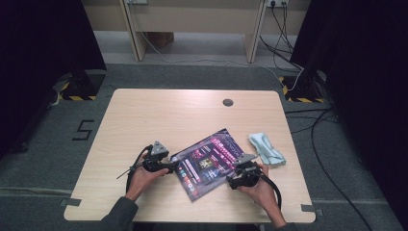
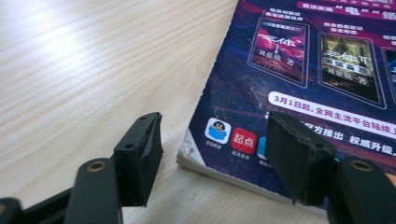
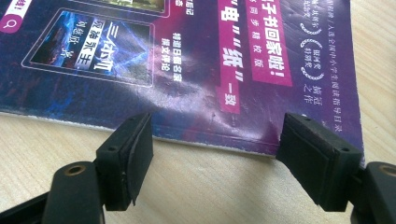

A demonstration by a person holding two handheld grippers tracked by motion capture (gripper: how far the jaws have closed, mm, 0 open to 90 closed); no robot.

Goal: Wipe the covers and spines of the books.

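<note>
Dim, soft high view with dark edges; close gripper views bright, slightly blurred.

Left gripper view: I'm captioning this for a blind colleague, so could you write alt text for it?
A purple magazine with Chinese print lies flat on a pale wooden table, its near corner between the open black jaws of the left tool. One jaw stands over bare wood, the other over the cover; neither pad grips it.
</note>
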